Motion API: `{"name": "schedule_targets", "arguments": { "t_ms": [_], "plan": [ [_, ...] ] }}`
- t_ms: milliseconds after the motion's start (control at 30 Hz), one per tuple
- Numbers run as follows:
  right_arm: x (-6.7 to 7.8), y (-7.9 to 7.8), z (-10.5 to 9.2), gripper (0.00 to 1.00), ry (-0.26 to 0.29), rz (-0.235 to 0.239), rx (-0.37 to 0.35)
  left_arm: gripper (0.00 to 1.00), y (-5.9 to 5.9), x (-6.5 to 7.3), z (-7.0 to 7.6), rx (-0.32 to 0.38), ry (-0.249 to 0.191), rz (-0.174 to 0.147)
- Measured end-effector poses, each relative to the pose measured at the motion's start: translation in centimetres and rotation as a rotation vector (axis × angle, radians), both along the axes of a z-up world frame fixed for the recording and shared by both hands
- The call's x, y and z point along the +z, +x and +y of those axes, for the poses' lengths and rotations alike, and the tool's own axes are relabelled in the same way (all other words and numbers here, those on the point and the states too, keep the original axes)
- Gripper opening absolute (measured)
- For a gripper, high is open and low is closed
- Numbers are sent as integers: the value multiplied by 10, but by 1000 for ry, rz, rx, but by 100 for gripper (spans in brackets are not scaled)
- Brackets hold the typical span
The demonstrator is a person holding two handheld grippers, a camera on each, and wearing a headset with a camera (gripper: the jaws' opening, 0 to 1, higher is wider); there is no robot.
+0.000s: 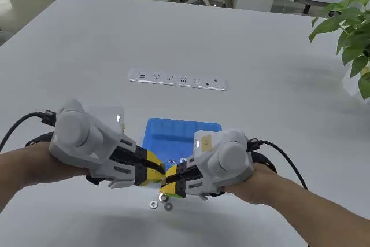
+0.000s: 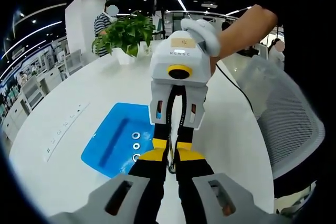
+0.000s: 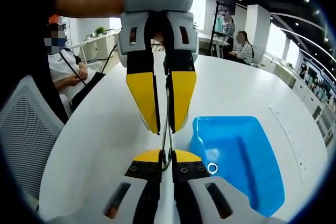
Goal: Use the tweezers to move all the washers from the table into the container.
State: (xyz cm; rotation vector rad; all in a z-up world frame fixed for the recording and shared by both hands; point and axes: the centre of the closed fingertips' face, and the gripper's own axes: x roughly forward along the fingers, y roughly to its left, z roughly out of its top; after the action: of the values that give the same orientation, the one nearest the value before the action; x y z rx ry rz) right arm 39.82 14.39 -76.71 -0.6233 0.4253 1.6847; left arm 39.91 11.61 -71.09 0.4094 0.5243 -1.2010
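Gripping thin metal tweezers [image 3: 167,129] together, left gripper [image 1: 155,172] and right gripper [image 1: 167,186] fingers closed, silver ring washers [image 1: 153,204] beside blue container [image 1: 173,134]

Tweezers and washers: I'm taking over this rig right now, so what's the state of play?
Left gripper and right gripper: tip to tip, the fingers of both look shut on the tweezers.
The blue container sits on the table just beyond them.
Done: at least three washers lie in the container.
Left: a few loose washers on the table, on the person's side of the container.
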Motion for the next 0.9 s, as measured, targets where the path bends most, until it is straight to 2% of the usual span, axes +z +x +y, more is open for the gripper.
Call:
{"name": "schedule_targets", "arguments": {
  "t_ms": [300, 633, 900],
  "plan": [
    [10, 0, 2, 8, 7, -7, 3, 23, -3, 2, 6, 28, -15, 0],
    [29, 1, 6, 8, 11, -38, 28, 37, -8, 6, 14, 99, -76, 20],
    [40, 5, 6, 8, 24, -37, 25, 52, -11, 9, 20, 156, -109, 26]
  ]
}}
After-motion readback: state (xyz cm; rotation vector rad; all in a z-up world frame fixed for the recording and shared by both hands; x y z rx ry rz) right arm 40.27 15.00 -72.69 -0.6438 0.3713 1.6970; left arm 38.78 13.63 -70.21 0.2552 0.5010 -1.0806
